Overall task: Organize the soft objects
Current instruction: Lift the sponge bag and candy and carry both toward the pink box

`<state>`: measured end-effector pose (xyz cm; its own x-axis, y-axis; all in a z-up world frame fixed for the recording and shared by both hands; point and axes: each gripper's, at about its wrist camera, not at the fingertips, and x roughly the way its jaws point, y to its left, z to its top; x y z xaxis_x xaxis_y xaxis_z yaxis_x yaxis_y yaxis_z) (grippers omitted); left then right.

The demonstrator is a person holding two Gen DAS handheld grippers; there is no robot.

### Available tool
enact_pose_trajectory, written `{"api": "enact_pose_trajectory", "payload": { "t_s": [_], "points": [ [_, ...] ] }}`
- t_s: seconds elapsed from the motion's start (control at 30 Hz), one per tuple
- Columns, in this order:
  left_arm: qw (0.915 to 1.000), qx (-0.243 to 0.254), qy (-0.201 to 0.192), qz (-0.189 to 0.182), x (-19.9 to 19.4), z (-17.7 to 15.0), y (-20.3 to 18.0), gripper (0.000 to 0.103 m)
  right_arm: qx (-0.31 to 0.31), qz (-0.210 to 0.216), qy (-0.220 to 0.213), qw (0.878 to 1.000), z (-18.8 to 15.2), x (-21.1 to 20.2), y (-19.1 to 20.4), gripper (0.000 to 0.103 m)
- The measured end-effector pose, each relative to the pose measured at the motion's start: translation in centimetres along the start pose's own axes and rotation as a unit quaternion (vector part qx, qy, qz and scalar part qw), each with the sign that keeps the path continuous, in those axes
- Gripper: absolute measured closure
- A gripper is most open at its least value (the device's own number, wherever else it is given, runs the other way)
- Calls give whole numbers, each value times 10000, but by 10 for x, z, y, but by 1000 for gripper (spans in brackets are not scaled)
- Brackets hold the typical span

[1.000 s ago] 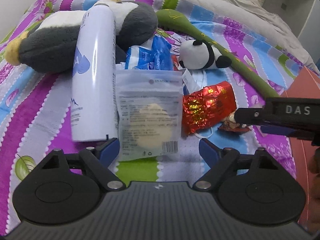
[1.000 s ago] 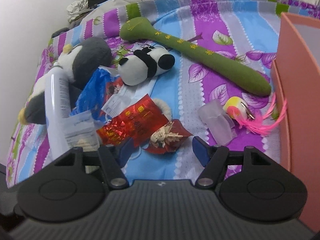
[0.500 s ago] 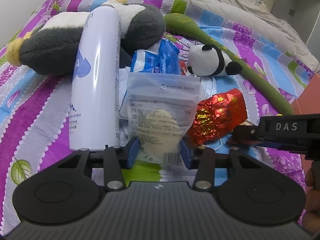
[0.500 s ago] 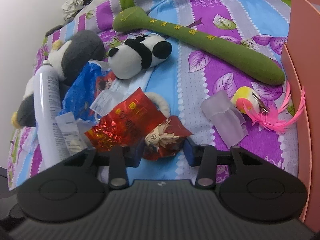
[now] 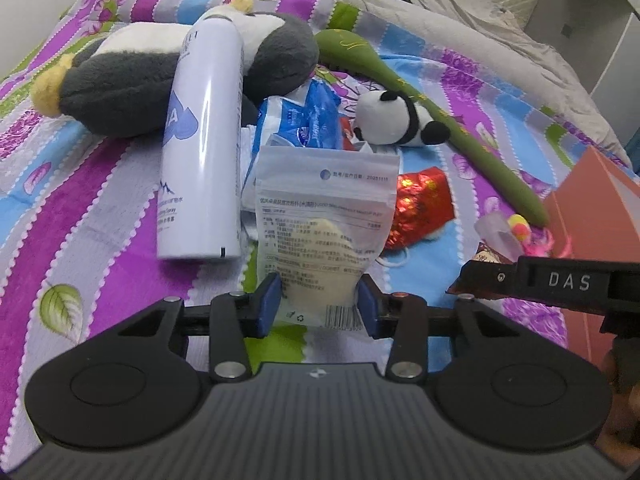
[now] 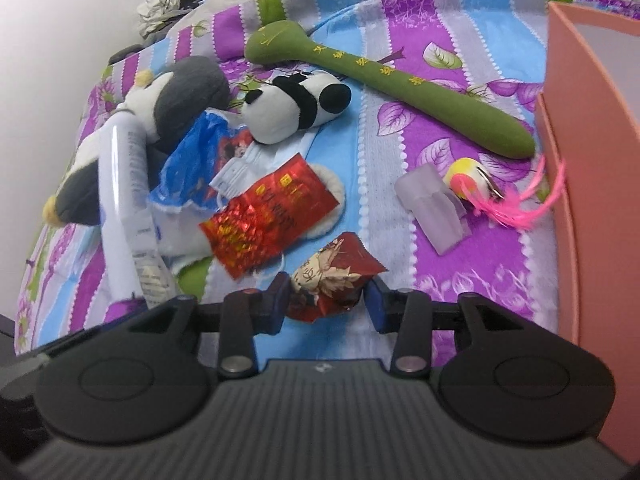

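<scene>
My left gripper is shut on the bottom of a clear pouch holding a cream puff, lifted upright above the striped bedspread. My right gripper is shut on a small red cartoon snack packet, raised off the bed; it also shows at the right of the left wrist view. A small panda plush, a large grey and white plush and a long green plush stick lie on the bed.
A white spray can lies beside the pouch. A blue wipes pack, a red foil packet, a frosted plastic piece and a pink feather toy lie about. An orange box stands at the right.
Both grippers closed from open: the left on the puff pouch, the right on the red snack packet. Both items have since been lifted off the bed.
</scene>
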<state>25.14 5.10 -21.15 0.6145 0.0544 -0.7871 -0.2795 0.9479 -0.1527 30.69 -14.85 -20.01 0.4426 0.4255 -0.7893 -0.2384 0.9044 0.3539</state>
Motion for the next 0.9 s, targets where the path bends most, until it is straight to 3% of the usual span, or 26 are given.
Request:
{"api": "enact_pose_trajectory", "payload": {
  "t_s": [0.07,0.17,0.33,0.53,0.57,0.6,0.63,0.7,0.9],
  "points": [
    [10000,16,2,-39,-9,-3,-1,65,-43,-21,-18,10000,-6,-11,2,60],
    [9999,115,98,-75,-24,-9,-3,66,-158,-81,-60,9998,-17,-26,6,60],
    [9995,216,109,-209,-51,-19,-1,82,-306,-145,-125,9993,-36,-52,13,60],
    [9990,273,140,-314,-67,-37,1,81,-323,-239,-218,9990,-61,-74,17,60],
    [9993,225,97,-291,-67,-40,3,79,-345,-249,-197,9989,-66,-74,17,60],
    [9992,205,40,-328,-67,-42,5,72,-362,-255,-167,9989,-70,-73,18,60],
    [9992,239,18,-311,-65,-43,6,54,-373,-261,-140,9989,-73,-71,18,60],
    [9991,318,-70,-277,-60,-45,8,35,-397,-280,-69,9988,-79,-67,18,60],
    [9963,786,-143,-314,-36,-38,8,35,-506,-333,-4,9982,-86,-58,18,60]
  ]
}}
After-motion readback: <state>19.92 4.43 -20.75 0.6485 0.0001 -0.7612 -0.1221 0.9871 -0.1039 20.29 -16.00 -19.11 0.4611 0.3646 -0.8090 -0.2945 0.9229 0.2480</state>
